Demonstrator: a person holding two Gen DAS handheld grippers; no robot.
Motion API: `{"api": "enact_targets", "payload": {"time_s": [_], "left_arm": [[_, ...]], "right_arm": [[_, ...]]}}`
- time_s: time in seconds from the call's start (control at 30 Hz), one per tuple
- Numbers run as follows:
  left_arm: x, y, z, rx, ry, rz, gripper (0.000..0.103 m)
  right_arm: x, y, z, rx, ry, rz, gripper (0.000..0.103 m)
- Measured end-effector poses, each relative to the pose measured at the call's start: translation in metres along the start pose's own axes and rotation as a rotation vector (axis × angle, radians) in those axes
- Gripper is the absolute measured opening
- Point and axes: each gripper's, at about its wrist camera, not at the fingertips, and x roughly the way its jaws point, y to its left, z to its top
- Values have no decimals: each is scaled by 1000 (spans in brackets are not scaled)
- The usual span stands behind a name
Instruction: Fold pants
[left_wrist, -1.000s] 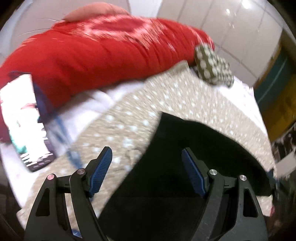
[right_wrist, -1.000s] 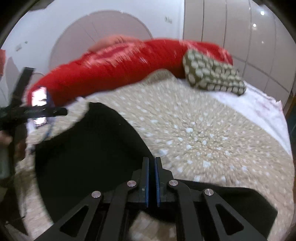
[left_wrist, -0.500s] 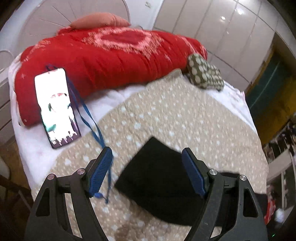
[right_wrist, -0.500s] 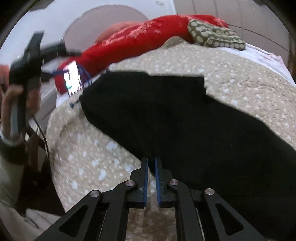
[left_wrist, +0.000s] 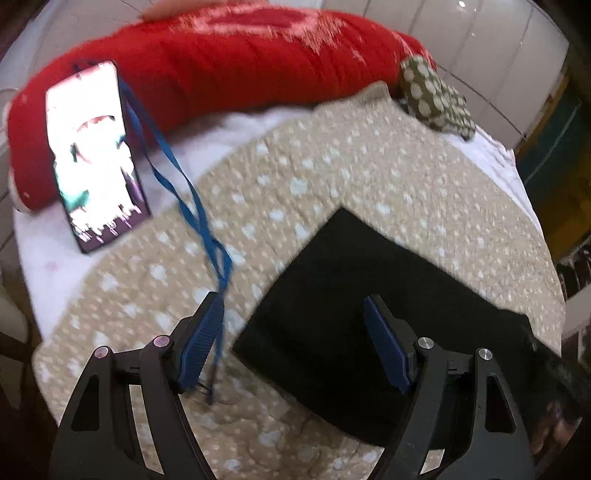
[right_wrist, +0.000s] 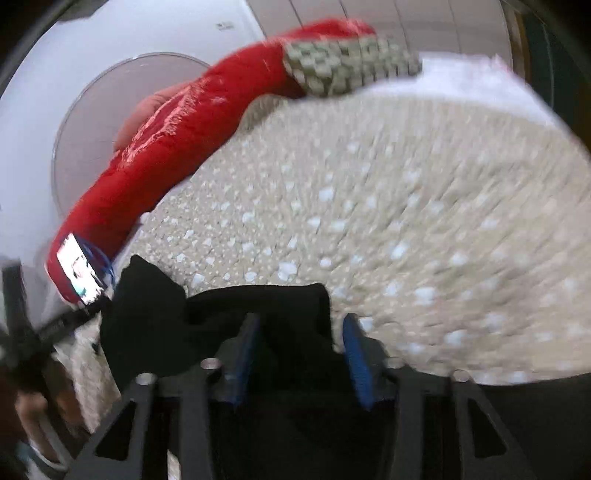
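Observation:
Black pants (left_wrist: 369, 295) lie folded flat on a beige dotted blanket (left_wrist: 332, 166). My left gripper (left_wrist: 291, 332) hangs open above their near left corner, with nothing pressed between its blue pads (left_wrist: 201, 339). In the right wrist view the pants (right_wrist: 221, 306) show a rumpled edge right at my right gripper (right_wrist: 299, 350). Its jaws are opening, black cloth lies in the gap between them, and the pads (right_wrist: 354, 358) stand apart from it. The view is blurred.
A lit phone (left_wrist: 94, 155) on a blue lanyard (left_wrist: 184, 199) lies left of the pants; the lanyard's end reaches my left finger. A red quilt (left_wrist: 240, 62) and a green dotted pillow (left_wrist: 436, 96) lie at the far edge. A hand (right_wrist: 33, 398) shows at the lower left.
The right gripper's jaws were shut and now stand parted over the pants' edge; its view has rolled and dropped low. The left gripper has come down closer to the pants.

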Motion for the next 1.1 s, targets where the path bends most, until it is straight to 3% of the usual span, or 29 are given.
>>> {"api": "enact_targets", "payload": {"time_s": [0.07, 0.13, 0.2, 0.3, 0.37, 0.43, 0.47, 0.57, 0.7, 0.77, 0.93, 0.97, 1.1], "left_arm": [[3, -2, -5, 22, 10, 8, 78], [4, -1, -10, 42, -5, 21, 78], [7, 1, -13, 38, -4, 18, 79], [9, 0, -11, 38, 3, 18, 79], [5, 2, -7, 39, 9, 18, 79], [0, 6, -2, 30, -3, 29, 79], [-3, 7, 0, 27, -14, 42, 79], [-11, 13, 7, 13, -30, 37, 79], [-22, 15, 10, 6, -60, 40, 79], [-24, 14, 12, 6, -62, 43, 79], [-27, 15, 15, -1, -69, 39, 79], [-27, 15, 15, -5, -66, 35, 79], [-30, 17, 18, -16, -60, 30, 79]], "right_arm": [[1, -2, 4, 26, -15, -7, 12], [-14, 4, 7, -7, -85, -8, 10], [-18, 2, 6, -20, -129, -64, 9], [17, -5, 0, -35, -54, -150, 9], [10, -3, 0, -50, -92, -169, 9], [-7, 5, 0, -71, -124, -198, 20], [-19, 11, -1, -81, -146, -193, 29], [-47, 41, -14, -154, -188, -52, 43], [-34, 105, -47, -332, -92, 151, 43], [-21, 128, -61, -399, -58, 173, 43], [6, 166, -73, -584, -68, 103, 43], [13, 171, -76, -610, -61, 85, 43], [41, 175, -78, -664, -38, -10, 15]]}}
